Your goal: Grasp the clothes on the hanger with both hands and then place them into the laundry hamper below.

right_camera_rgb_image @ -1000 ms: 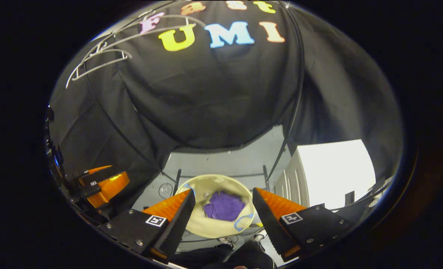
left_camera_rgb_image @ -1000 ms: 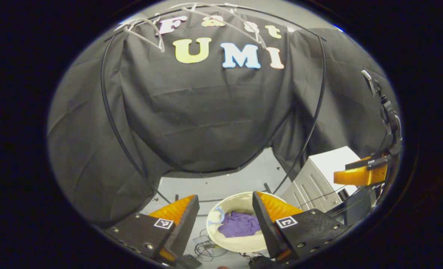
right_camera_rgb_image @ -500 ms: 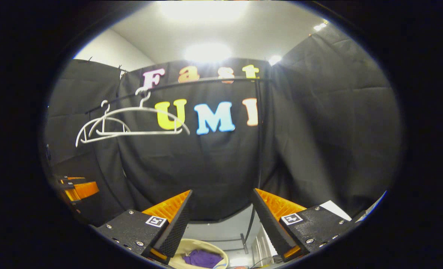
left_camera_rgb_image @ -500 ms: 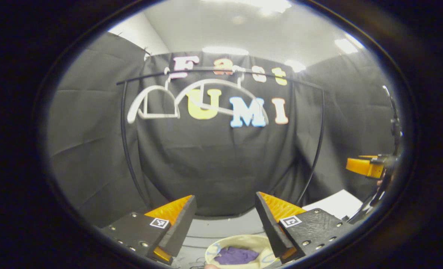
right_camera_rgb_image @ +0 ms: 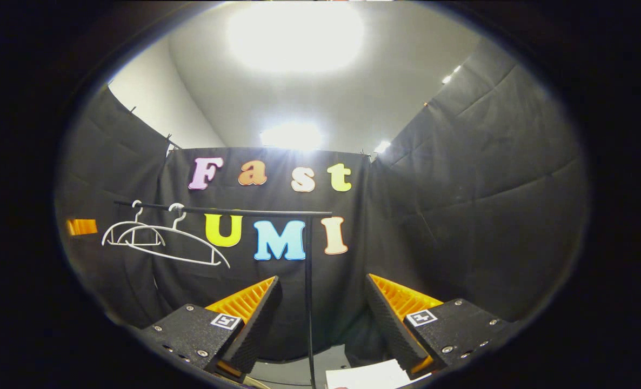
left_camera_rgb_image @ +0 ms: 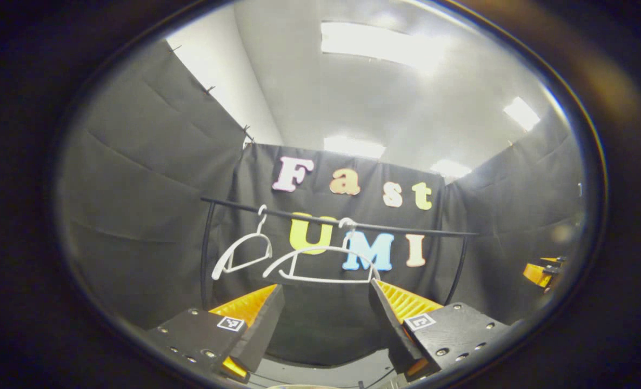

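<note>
Two hangers: I see two white hangers point(left_camera_rgb_image: 320, 265) on the black rail point(left_camera_rgb_image: 342, 222) at mid-frame in the left gripper view; both are bare, with no garment on them.
Same hangers, other view: they hang at the left of the right gripper view, the nearer hanger point(right_camera_rgb_image: 177, 243) overlapping the farther one.
Clothes: I can't find any garment in these frames, so I can't say where the clothes are now.
Hamper: only a pale sliver point(left_camera_rgb_image: 299, 386) at the bottom edge of the left gripper view; I can't tell what it is.
Left gripper point(left_camera_rgb_image: 326, 316): fingers spread wide, nothing between them, pointing up towards the rail.
Right gripper point(right_camera_rgb_image: 320, 313): also spread wide and empty, aimed at the booth wall point(right_camera_rgb_image: 461, 216).
Progress: with bare hangers and empty grippers, I judge the unloading either done or not visible from here.
Surroundings: the rail's upright post point(right_camera_rgb_image: 308, 292) stands between my right fingers; a white sheet-like surface point(right_camera_rgb_image: 364, 376) lies at the bottom.
Obstacles: that post is what I'd steer clear of.
</note>
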`<state>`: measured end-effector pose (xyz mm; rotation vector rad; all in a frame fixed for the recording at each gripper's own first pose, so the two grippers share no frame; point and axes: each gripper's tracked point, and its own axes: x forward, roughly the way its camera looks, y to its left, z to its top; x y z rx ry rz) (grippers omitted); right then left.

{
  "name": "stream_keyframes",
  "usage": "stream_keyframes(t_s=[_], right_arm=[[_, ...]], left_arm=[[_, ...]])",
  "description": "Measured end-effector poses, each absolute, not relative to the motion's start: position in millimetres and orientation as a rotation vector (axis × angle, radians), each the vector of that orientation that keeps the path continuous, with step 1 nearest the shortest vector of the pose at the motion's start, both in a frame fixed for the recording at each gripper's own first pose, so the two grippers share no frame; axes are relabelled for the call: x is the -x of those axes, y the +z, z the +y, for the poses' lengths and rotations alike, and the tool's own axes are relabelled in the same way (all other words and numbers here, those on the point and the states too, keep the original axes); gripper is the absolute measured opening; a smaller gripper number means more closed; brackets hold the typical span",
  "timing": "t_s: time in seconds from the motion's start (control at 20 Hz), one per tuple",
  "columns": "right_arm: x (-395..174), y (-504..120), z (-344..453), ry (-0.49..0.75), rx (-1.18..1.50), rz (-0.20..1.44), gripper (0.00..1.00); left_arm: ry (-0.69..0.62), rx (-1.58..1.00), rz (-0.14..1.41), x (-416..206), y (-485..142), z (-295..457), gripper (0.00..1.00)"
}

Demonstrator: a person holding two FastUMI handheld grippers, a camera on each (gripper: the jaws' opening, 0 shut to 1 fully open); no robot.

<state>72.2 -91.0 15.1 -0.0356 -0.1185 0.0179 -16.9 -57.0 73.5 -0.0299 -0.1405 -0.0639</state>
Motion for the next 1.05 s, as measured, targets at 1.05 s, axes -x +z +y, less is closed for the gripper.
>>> stream_keyframes(t_s=[1.05], right_arm=[[-77.6, -40.2, -142.1, 0.207, -0.051, -0.004, 0.95]], left_arm=[[0.1, 0.051, -0.067, 129.7, 39.3, -112.6, 0.9]])
